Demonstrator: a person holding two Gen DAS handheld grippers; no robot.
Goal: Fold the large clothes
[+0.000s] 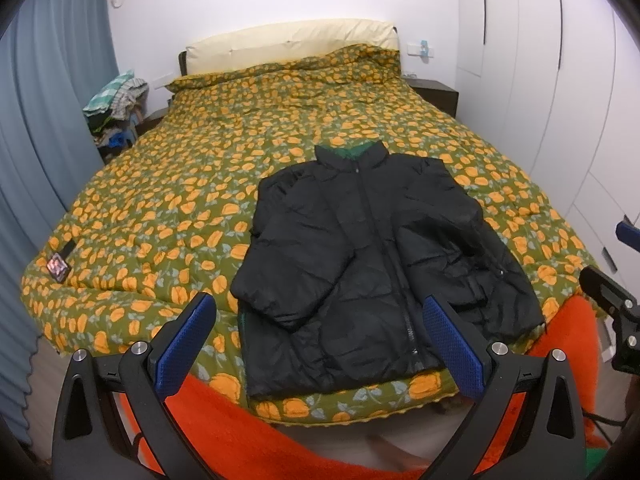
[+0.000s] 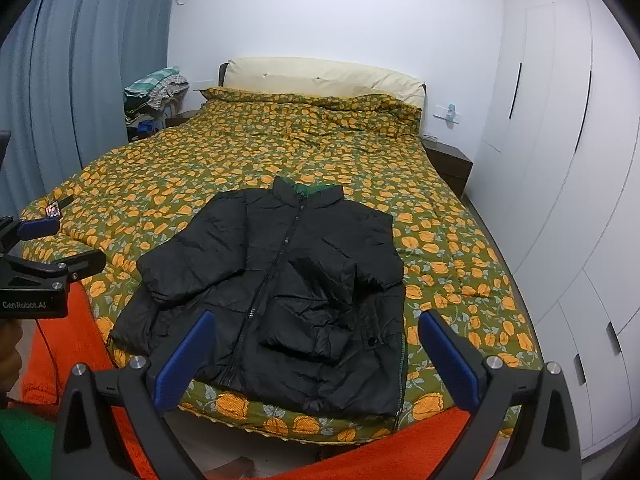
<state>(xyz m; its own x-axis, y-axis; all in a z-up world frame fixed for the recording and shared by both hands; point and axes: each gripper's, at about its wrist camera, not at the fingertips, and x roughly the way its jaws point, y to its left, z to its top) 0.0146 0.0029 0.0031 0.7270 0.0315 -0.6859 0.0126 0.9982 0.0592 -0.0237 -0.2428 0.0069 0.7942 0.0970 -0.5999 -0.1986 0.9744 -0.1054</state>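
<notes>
A black puffer jacket (image 1: 372,256) lies front up and zipped at the foot of the bed, collar away from me, both sleeves folded in over the chest. It also shows in the right wrist view (image 2: 280,292). My left gripper (image 1: 320,344) is open and empty, held back from the jacket's hem. My right gripper (image 2: 316,360) is open and empty, also short of the hem. Each gripper shows at the edge of the other's view, the right one (image 1: 612,292) and the left one (image 2: 44,248).
The bed carries a green quilt with orange flowers (image 1: 200,184). An orange blanket (image 1: 248,432) hangs over the foot of the bed. A small dark device (image 1: 60,264) lies at the quilt's left edge. White wardrobes (image 2: 560,160) stand on the right, curtains (image 2: 80,80) on the left.
</notes>
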